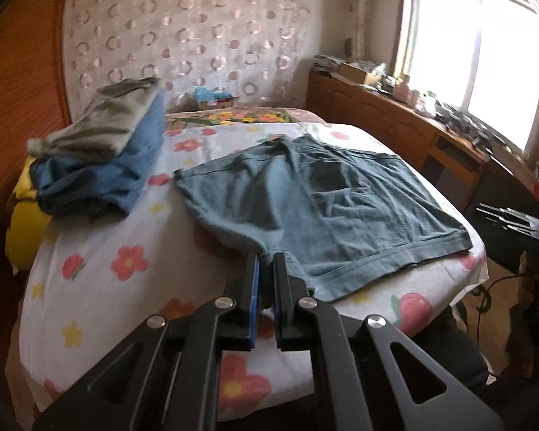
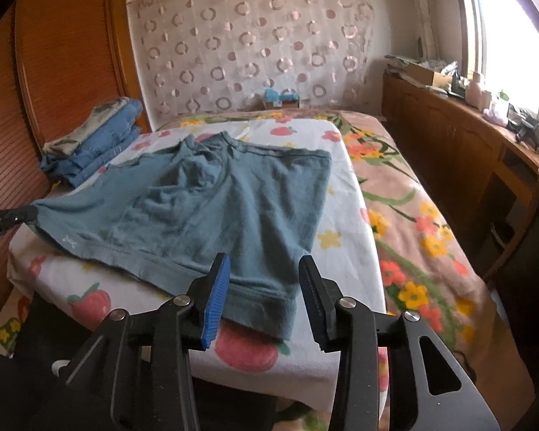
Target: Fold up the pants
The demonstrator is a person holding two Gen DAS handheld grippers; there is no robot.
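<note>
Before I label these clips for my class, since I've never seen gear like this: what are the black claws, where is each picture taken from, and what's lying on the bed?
The claws are handheld grippers, one in each of a person's hands, each carrying a wide-angle camera that looks along its two fingers. So one picture looks out from the left gripper, the other from the right gripper. On the flowered sheet lies a pair of teal shorts, spread fairly flat. The left gripper is shut on a corner of the shorts near the bed's edge. The right gripper is open, holding nothing; the nearest hem lies below its fingers. A stack of folded clothes sits at the far left.
</note>
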